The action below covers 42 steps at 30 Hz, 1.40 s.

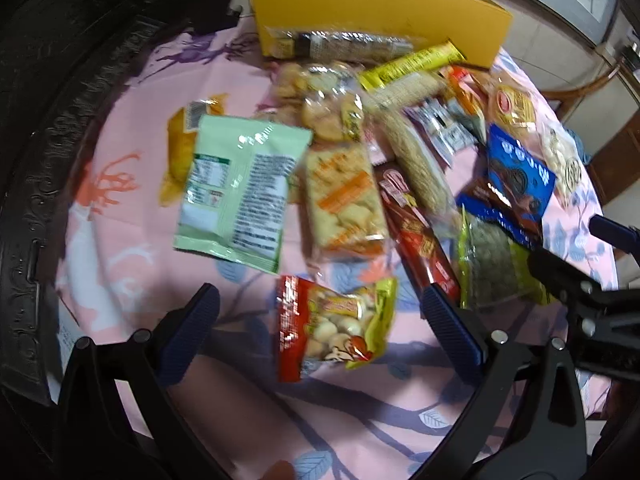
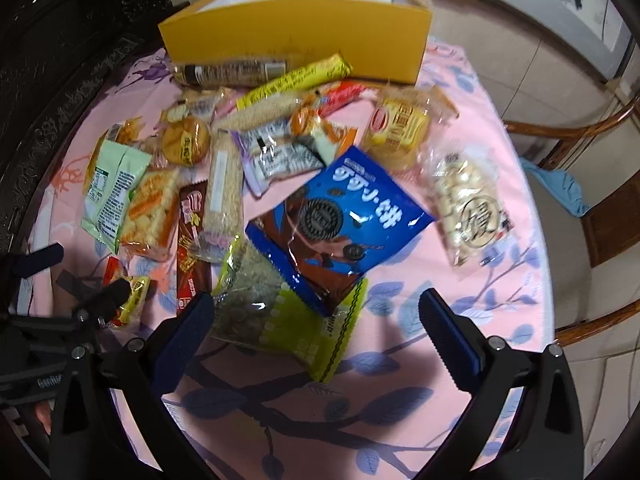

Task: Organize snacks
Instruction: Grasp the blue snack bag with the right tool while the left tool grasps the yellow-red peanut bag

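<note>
your left gripper [image 1: 320,316] hangs with its jaws spread wide and empty over a pink leaf-printed cloth [image 1: 132,216], the red-and-yellow nut packet [image 1: 334,326] lying between the blue pads but touched by neither; its long axis runs from 7 to 1 o'clock in the left wrist view. your right gripper [image 2: 316,320] is likewise parted and holds nothing, its left pad just over the corner of the green seed bag [image 2: 280,316], whose far half is buried under the blue cookie bag [image 2: 340,216]. that blue bag lies tilted, its printed top pointing toward 1 o'clock, lettering upside down to you. the snack heap fills the middle of the cloth, from 9 to 3 o'clock in the right wrist view, and much of it overlaps: the brown wafer stick [image 2: 192,248] runs 12 to 6 with its lower end behind your left pad, the pale rice bar [image 2: 224,196] lies beside it on nearly the same axis, and the yellow-green stick [image 2: 296,80] slants from 8 to 2. motion blur smears most labels, so brands are unreadable. the yellow box [image 2: 296,32] stands at 12 o'clock at the cloth's far edge, open top up, its inside hidden from both cameras; a dark roll [image 2: 232,70] lies along its front wall. the pale green pouch [image 1: 240,192] rests back-side up at the heap's 9 o'clock edge.
</note>
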Each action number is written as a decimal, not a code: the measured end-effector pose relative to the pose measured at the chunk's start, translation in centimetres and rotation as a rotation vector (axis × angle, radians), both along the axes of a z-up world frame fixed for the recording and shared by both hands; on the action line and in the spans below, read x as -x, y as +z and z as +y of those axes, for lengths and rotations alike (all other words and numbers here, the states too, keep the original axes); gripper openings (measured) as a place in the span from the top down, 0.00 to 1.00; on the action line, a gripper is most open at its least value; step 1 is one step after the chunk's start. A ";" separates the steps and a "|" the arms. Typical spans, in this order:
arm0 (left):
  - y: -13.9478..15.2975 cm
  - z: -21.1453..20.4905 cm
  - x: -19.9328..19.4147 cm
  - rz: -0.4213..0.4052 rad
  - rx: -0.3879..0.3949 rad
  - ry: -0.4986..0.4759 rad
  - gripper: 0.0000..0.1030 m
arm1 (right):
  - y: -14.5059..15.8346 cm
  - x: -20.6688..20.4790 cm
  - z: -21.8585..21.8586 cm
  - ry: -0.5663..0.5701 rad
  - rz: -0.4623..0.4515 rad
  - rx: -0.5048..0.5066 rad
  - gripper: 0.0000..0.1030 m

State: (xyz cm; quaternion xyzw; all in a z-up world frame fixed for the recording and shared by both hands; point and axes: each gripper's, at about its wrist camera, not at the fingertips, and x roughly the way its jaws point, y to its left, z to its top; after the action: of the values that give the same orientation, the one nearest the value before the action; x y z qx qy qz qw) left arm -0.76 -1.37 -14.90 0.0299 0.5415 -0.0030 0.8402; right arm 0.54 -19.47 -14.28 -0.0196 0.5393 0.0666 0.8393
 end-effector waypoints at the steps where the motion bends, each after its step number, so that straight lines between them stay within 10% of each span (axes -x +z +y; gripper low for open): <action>1: -0.2 -0.2 0.1 -0.002 -0.010 -0.007 0.02 | -0.1 -0.1 -0.3 -0.010 0.000 -0.006 0.01; 12: -3.4 -3.2 0.3 -0.008 -0.038 -0.017 0.02 | -2.4 -7.9 0.9 0.234 -0.006 0.128 0.01; 28: -4.7 -4.5 1.9 -0.032 0.007 0.026 0.02 | -5.6 -9.4 1.6 0.439 0.102 0.022 0.01; 35: -4.9 -3.5 0.6 0.007 0.035 -0.001 0.02 | -3.9 -7.6 -0.4 0.349 0.057 -0.099 0.43; 42: -5.0 -1.6 0.7 -0.026 0.051 -0.070 0.05 | -2.5 -6.0 -1.4 0.299 0.028 -0.160 0.53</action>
State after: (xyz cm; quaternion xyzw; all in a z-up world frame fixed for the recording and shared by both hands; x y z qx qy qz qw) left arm -1.47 -2.94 -19.89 0.0275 0.5291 -0.0459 0.8469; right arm 6.58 -20.83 -16.79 -0.0319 0.5348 0.2339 0.8113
